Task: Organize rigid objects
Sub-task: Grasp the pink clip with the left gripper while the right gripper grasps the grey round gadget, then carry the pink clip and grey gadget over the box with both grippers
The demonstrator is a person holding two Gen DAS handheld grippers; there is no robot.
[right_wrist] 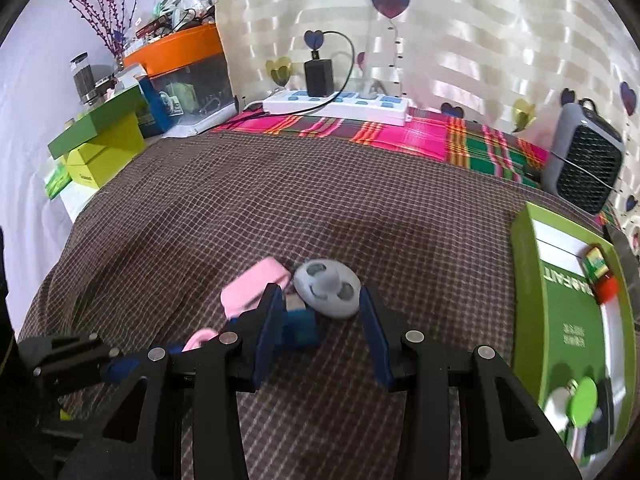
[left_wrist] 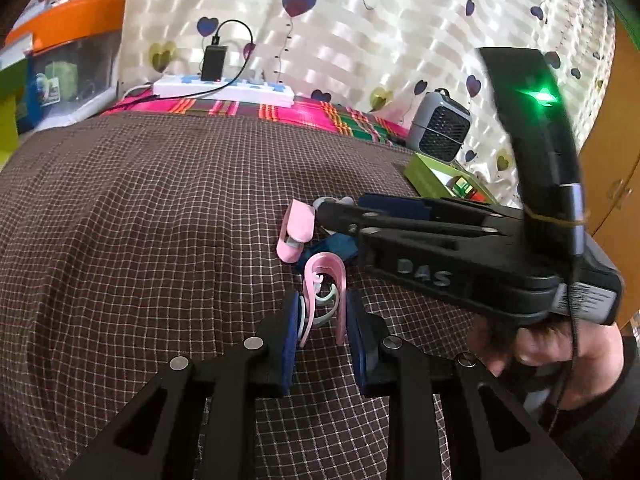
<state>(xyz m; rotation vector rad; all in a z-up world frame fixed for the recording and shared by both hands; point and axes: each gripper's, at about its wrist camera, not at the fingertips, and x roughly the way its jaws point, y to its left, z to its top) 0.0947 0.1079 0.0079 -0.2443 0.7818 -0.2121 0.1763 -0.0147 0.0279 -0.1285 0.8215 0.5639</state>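
Left gripper (left_wrist: 322, 320): pads pinching pink clip (left_wrist: 324, 276) on checked cloth (left_wrist: 160, 220). Right gripper (right_wrist: 320, 332): jaws spread, over blue block (right_wrist: 300, 326), grey disc (right_wrist: 328, 288) just beyond, beside green box (right_wrist: 528, 280).

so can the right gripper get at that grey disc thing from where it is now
Probably yes. The right gripper is open, with the grey disc lying on the checked cloth just ahead between its fingers. The blue block and pink clip crowd the left finger, so it might nudge those.
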